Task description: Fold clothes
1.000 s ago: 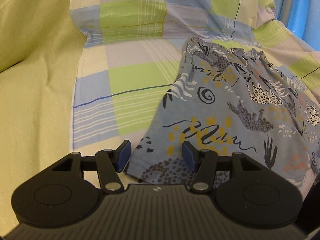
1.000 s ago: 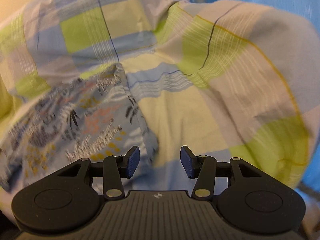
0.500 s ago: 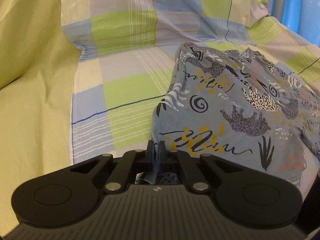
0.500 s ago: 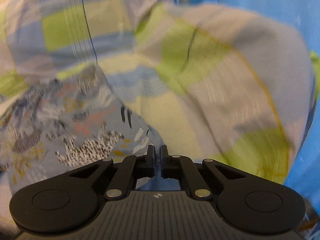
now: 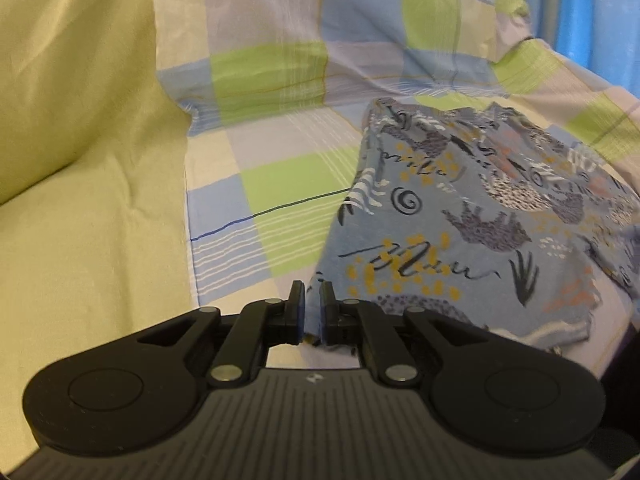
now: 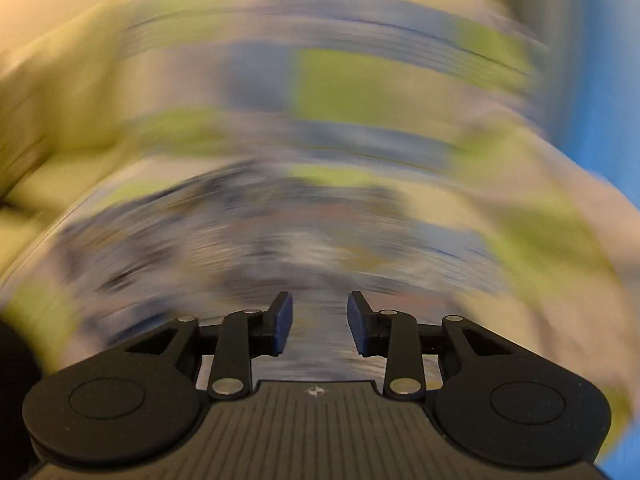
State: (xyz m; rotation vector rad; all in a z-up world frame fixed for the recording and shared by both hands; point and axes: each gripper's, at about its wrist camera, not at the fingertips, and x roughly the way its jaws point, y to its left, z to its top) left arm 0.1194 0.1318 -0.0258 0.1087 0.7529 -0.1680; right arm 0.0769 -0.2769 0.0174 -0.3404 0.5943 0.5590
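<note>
A patterned blue garment [image 5: 472, 224], printed with animals, squiggles and yellow dots, is being shown lying on a checked bedsheet [image 5: 280, 92] of green, blue and pale squares, with a plain yellow-green cloth [image 5: 88, 208] draped at the left. In the left wrist view, the left gripper [image 5: 311, 307] is being held at the garment's near corner; its jaws are standing almost together with only a narrow gap, and a thin edge of fabric appears to be sitting between them, though whether it is truly being pinched cannot be told. In the right wrist view, the right gripper [image 6: 319, 328] is being seen with its jaws moderately apart and nothing between them; everything beyond is being smeared by heavy motion blur, so only streaks of the garment's blue print and the sheet's colours are being made out.

The garment is lying as a fairly compact, flattened shape, so some folding is judged to be done already. Whether further folds are being left, or only smoothing, cannot be settled from these views.
</note>
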